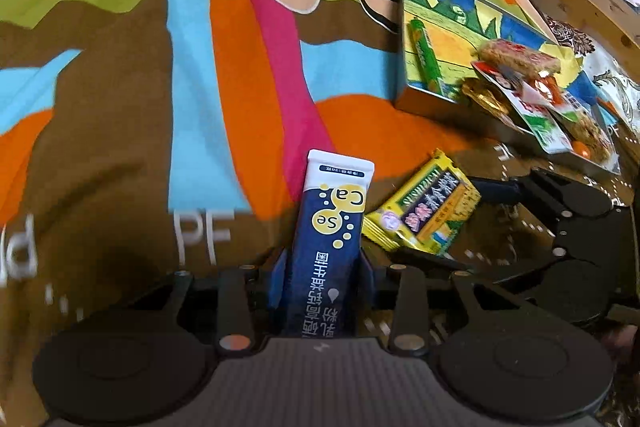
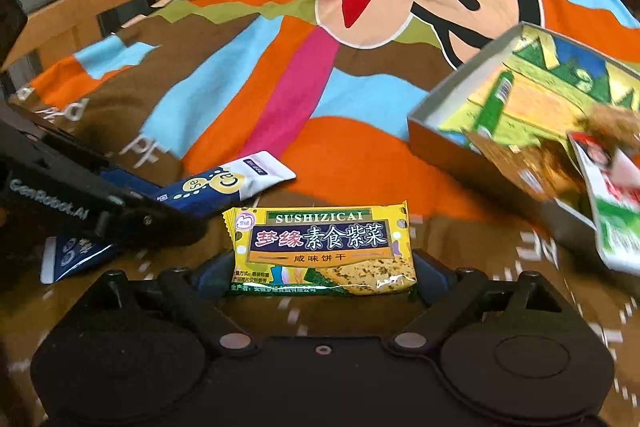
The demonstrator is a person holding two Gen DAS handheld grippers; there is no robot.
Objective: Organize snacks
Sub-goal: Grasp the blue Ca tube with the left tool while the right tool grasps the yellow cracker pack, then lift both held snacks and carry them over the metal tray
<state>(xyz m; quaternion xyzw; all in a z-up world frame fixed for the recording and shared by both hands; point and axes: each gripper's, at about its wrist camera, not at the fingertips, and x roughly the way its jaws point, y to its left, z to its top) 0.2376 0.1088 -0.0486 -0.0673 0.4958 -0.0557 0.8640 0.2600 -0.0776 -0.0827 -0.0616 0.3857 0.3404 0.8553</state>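
Navy-white sachet upright between blue fingers, yellow seaweed cracker packet flat beside it

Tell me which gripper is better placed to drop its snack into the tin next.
Right, probably. The right gripper holds the yellow cracker pack nearer the open tin; the left gripper grips the blue sachet farther away.

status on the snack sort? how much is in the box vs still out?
Done: several snacks already lie in the box, including a green stick. In hand: left claw grips the blue sachet; right claw brackets the yellow pack, grip unclear. Left: both still need boxing.
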